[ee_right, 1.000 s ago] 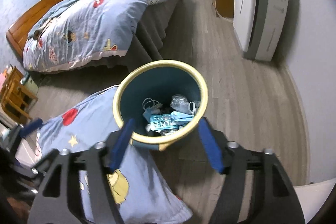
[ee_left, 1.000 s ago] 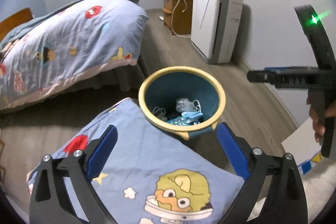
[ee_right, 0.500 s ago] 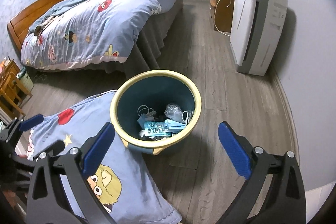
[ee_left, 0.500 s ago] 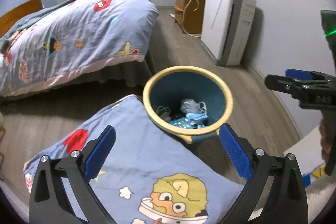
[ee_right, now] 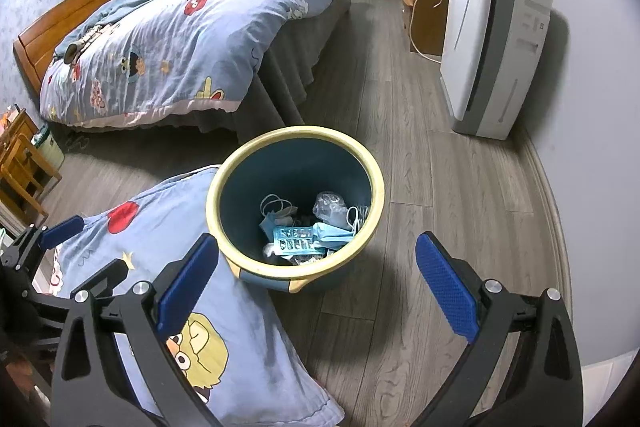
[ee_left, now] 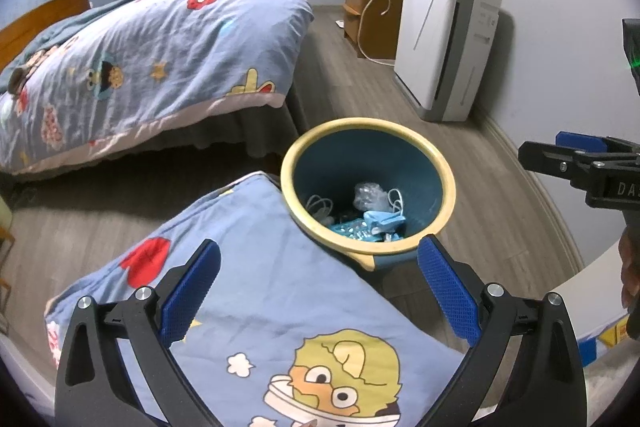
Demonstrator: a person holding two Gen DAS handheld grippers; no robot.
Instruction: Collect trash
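Trash sitting in the bin — both pairs of jaws standing wide and empty.

The trash — face masks, a blister pack, crumpled plastic — is lying at the bottom of the bin, which is standing on the wood floor against the corner of a cartoon-print quilt. The right gripper and left gripper are hovering above it, gripping nothing; no loose litter is showing, so the collecting is looking nearly done. A bed and white air purifier are lining the room.

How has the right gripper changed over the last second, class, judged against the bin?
Yes. The right gripper has opened wide and drawn back: its pads, earlier flanking the bin rim, now sit clear of it, holding nothing.
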